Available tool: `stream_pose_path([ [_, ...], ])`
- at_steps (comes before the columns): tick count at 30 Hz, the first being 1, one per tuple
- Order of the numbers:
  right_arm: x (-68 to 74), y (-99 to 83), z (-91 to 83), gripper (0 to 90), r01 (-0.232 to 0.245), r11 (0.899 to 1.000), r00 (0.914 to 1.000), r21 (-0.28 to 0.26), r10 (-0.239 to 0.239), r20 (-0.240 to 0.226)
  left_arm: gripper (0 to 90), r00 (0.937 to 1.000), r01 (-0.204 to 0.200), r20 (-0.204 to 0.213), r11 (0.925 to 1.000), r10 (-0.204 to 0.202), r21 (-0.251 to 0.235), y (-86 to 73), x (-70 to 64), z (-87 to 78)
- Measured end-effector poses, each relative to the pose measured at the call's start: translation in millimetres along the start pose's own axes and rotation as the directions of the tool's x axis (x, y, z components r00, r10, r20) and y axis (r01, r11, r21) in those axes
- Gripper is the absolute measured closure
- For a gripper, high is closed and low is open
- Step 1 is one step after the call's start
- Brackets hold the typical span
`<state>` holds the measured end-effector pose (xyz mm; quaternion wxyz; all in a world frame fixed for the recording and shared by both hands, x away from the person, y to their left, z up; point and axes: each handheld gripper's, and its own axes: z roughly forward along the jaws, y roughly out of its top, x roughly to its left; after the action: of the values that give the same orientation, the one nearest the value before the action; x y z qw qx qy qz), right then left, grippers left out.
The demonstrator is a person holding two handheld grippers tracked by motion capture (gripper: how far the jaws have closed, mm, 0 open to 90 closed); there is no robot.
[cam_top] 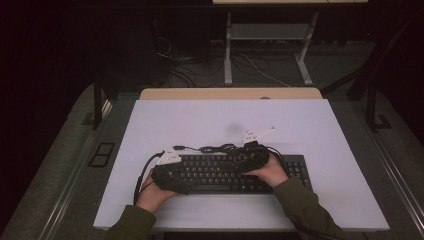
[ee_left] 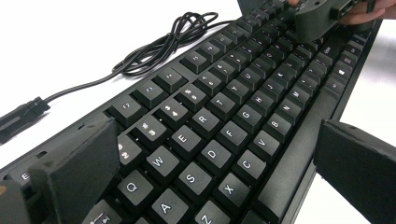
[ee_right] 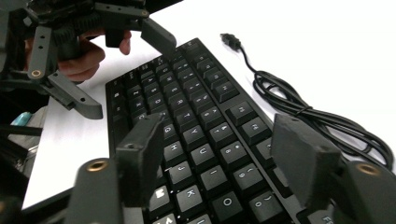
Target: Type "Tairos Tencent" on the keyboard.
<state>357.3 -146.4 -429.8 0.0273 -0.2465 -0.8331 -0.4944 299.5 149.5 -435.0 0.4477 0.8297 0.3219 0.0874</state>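
White tabletop (cam_top: 200,120), black keyboard (cam_top: 225,172) beneath both spread claws, key letters legible close-up.

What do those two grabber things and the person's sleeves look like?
Both grippers, left gripper and right gripper, are black, chunky tools. Each has two flat, dark grey block-shaped jaws and carries a pale three-cornered plate on top. A black cable trails from the left one. Small brass-coloured screws show on the frame. The person wears olive-green long sleeves.
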Motion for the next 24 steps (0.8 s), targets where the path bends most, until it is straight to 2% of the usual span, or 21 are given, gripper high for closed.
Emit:
stream_pose_path([
  [7, 1.3, -2.3, -1.1, 22.1, 0.001, 1.0, 0.9995, -0.024, 0.0, 0.031, 2.2, 1.0, -0.001, 0.003, 1.0, 0.001, 0.0, 1.1, 0.2, 0.9],
  [11, 2.6, -3.0, -0.5, 20.1, 0.007, 1.0, 0.9993, -0.03, -0.006, 0.037, 4.9, 0.9999, -0.007, 0.008, 1.0, 0.007, -0.005, 2.5, 0.9, 1.2],
  [18, 2.3, -3.4, -2.1, 19.2, 0.012, 0.999, 0.9987, -0.038, -0.01, 0.05, 15.7, 0.9998, -0.02, 0.007, 0.9997, 0.02, -0.011, 6.4, 0.7, 1.7],
  [20, 1.4, -3.2, -3.3, 19.3, 0.01, 0.999, 0.9987, -0.042, -0.008, 0.05, 19.2, 0.9999, -0.013, 0.008, 0.9998, 0.013, -0.017, 7.0, 0.6, 2.6],
  [24, 0.3, -2.8, -5.6, 19.3, 0.005, 0.999, 0.9986, -0.047, -0.003, 0.052, 28.9, 0.9998, -0.014, 0.01, 0.9996, 0.015, -0.024, 9.0, 2.2, 3.4],
])
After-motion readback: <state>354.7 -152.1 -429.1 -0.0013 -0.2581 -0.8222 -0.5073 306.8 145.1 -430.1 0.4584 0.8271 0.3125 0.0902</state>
